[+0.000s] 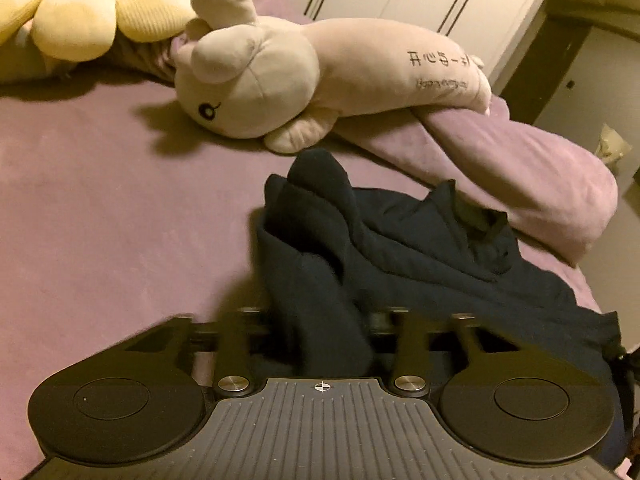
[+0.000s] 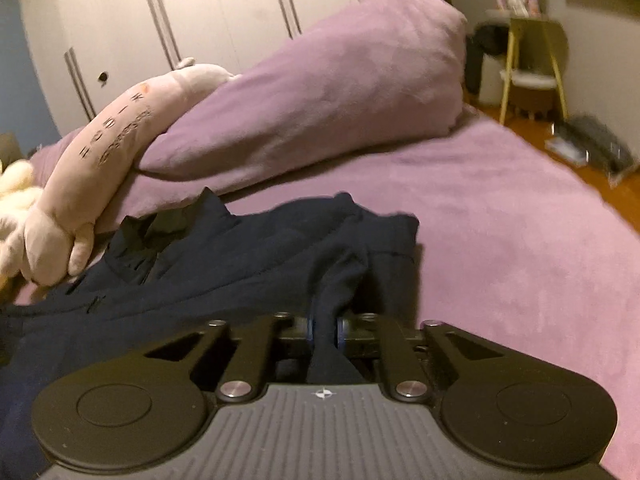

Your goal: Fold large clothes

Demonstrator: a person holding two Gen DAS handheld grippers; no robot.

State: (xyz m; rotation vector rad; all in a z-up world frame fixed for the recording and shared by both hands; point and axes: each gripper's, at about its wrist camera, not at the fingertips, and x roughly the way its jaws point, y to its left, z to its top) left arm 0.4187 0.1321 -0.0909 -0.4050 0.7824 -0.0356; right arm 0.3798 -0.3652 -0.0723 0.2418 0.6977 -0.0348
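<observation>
The left tool is clamping a thick bunch of the dark garment, which is lying crumpled on the purple bed, lower right of centre in the left view. The right tool is pinching a narrower fold of the same garment, low and left of centre in its view. A plush and a duvet are lying above the garment in both frames.
</observation>
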